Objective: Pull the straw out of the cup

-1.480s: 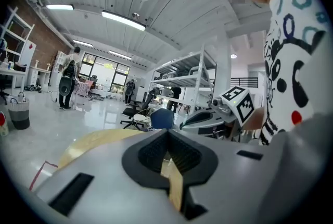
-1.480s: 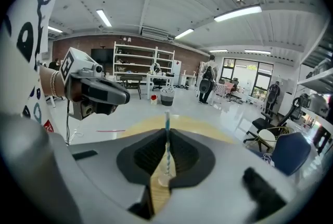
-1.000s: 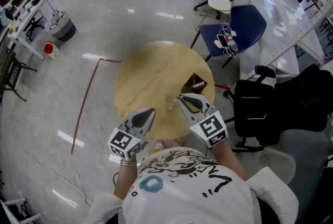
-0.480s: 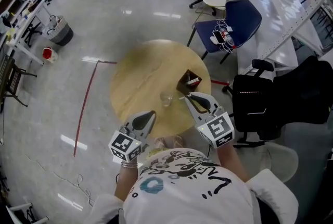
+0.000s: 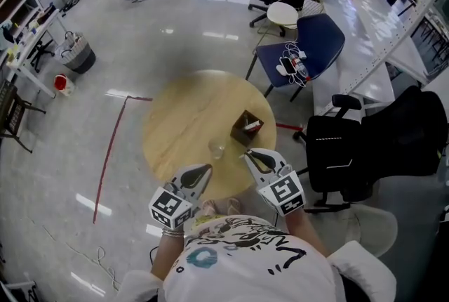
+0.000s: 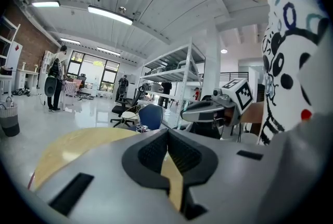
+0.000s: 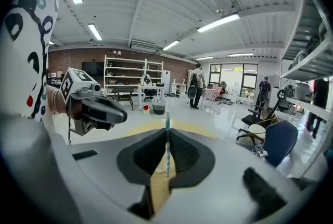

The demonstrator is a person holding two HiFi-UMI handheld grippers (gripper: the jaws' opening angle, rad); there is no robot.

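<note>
A small clear cup (image 5: 216, 150) stands on the round wooden table (image 5: 182, 111), with no straw showing in it. My right gripper (image 5: 251, 156) hangs just right of the cup, near the table's front edge. In the right gripper view it (image 7: 167, 134) is shut on a thin blue-and-white striped straw (image 7: 167, 120), which stands upright between the jaws. My left gripper (image 5: 201, 172) is at the table's near edge, below the cup. Its jaws meet at the tips with nothing between them (image 6: 167, 133). The straw is too small to make out in the head view.
A brown open box (image 5: 247, 128) sits on the table right of the cup. A blue chair (image 5: 317, 41) and a black office chair (image 5: 345, 153) stand to the right. A red tape line (image 5: 106, 160) runs along the floor on the left.
My right gripper has drawn back from the cup, to the right and toward me, carrying the straw. The left gripper has barely moved. The head view has shifted slightly.
</note>
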